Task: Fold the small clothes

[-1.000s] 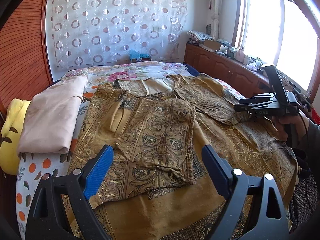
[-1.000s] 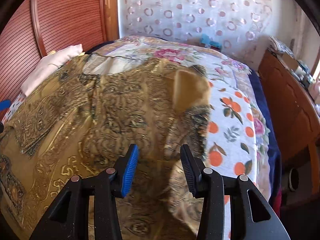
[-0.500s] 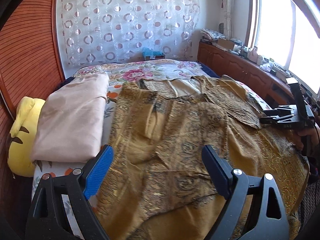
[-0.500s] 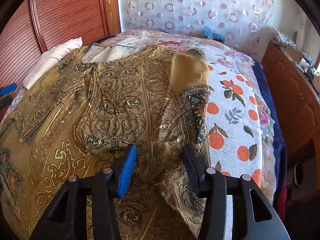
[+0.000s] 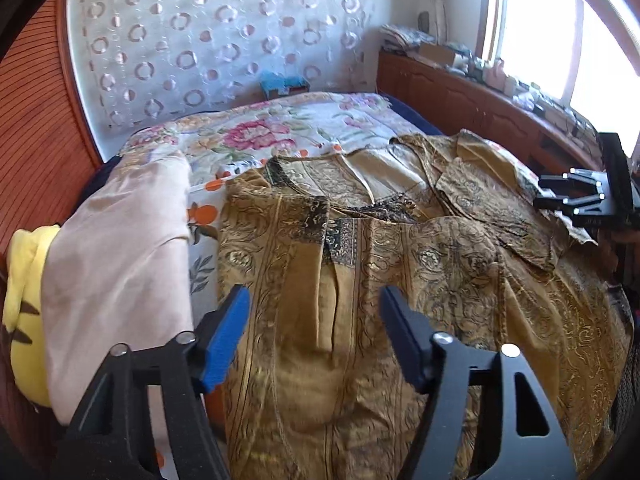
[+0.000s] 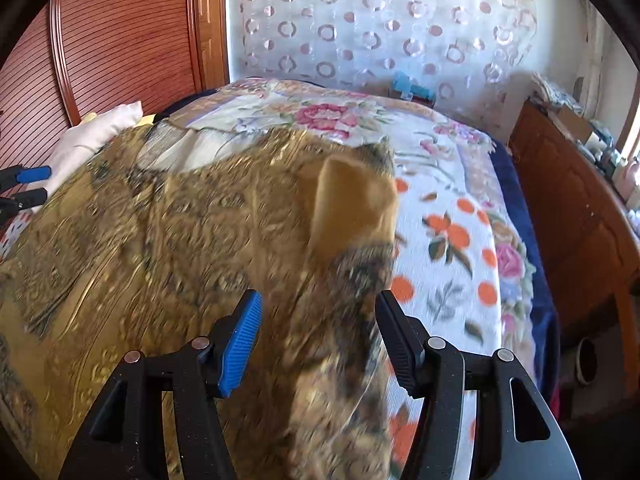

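A gold-brown patterned garment [image 5: 420, 264] lies spread on the bed, its left side folded inward. My left gripper [image 5: 316, 332] is open just above the garment's left folded part, holding nothing. My right gripper [image 6: 316, 336] is open over the garment's right edge [image 6: 344, 272], where a sleeve flap [image 6: 348, 204] stands turned up; this view is blurred. The right gripper also shows in the left wrist view [image 5: 580, 200] at the garment's far right. The left gripper's fingertips [image 6: 28, 188] show at the left edge of the right wrist view.
A folded beige cloth [image 5: 120, 256] and a yellow plush pillow [image 5: 24, 320] lie left of the garment. The bed has a floral and orange-print sheet [image 6: 452, 240]. A wooden headboard [image 6: 120, 48] stands on the left; a wooden cabinet [image 5: 472, 104] runs along the window side.
My left gripper's jaws have narrowed and it has moved forward and lower over the garment's left side. My right gripper's jaws have widened; the view is now blurred with motion.
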